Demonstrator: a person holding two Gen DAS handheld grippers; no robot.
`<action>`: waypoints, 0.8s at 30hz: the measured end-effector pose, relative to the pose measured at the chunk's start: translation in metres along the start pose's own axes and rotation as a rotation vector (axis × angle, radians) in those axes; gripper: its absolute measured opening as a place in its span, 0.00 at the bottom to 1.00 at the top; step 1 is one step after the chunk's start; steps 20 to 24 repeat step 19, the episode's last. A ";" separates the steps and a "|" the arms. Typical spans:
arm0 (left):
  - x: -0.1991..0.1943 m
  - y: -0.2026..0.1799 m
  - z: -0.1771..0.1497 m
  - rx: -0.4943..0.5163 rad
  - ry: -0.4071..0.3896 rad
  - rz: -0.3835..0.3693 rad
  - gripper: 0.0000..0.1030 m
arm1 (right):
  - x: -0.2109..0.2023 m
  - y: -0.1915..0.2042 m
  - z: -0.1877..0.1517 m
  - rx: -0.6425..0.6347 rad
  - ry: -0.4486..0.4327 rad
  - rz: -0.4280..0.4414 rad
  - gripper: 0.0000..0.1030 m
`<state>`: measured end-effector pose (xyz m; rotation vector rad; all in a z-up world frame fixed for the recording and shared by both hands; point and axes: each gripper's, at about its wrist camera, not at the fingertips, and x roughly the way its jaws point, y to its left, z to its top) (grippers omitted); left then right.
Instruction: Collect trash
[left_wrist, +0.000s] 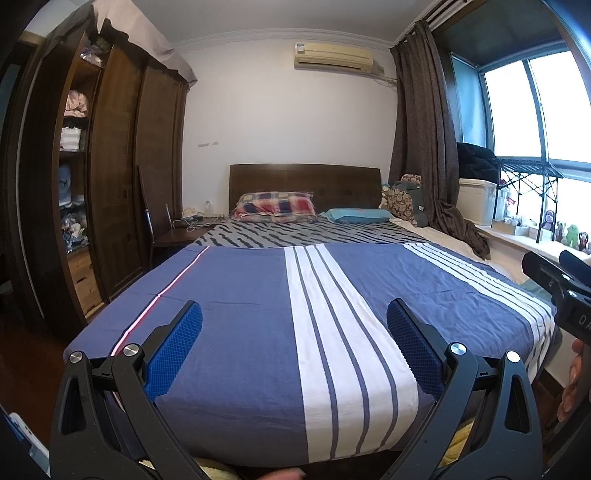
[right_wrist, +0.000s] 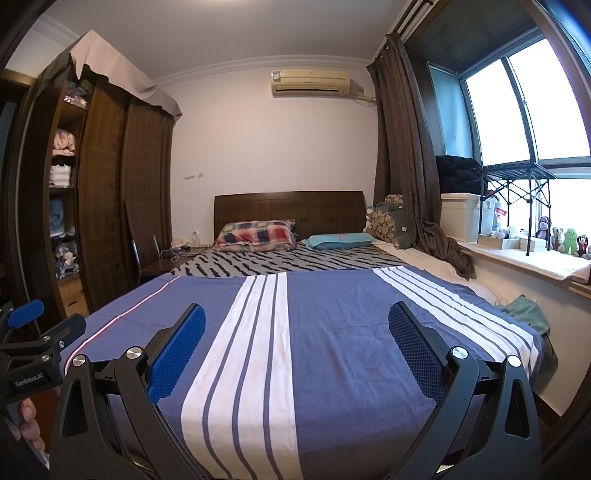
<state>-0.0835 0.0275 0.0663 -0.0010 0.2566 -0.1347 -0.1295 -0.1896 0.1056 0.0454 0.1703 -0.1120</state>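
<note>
- The left claw (left_wrist: 294, 332) hangs over the near end of the bed with its blue pads spread wide and nothing between them.
- The right claw (right_wrist: 297, 334) is the same: jaws wide apart, empty, beside the left one and aimed at the headboard (right_wrist: 289, 208).
- Under both lies the blue striped bedspread (right_wrist: 332, 332), smooth and bare. No trash shows on it in either view, so where the trash is I cannot tell.
- Farther off are a plaid pillow (right_wrist: 256, 230) and a teal pillow (right_wrist: 338, 240); a crumpled green cloth (right_wrist: 524, 314) sits at the right edge of the bed.
- On the far left, the nightstand (left_wrist: 177, 230) holds tangled cables and small items too small to make out.
- On the right, the windowsill (right_wrist: 517, 258) carries soft toys and boxes.
- Risk: with no clear trash in sight, a claw could pick up a belonging by mistake, such as the cloth, a cable or a toy.
- Risk: closing low over the bedspread could pinch and drag the fabric.
</note>
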 end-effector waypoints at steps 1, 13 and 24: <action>0.000 0.000 0.000 0.000 -0.002 0.002 0.92 | 0.001 0.000 0.000 0.000 0.001 -0.001 0.97; 0.011 0.004 -0.004 -0.006 0.032 0.035 0.92 | 0.011 0.004 -0.007 -0.013 0.027 -0.007 0.97; 0.025 0.008 -0.005 -0.010 0.065 0.031 0.92 | 0.026 0.001 -0.012 -0.005 0.061 -0.009 0.97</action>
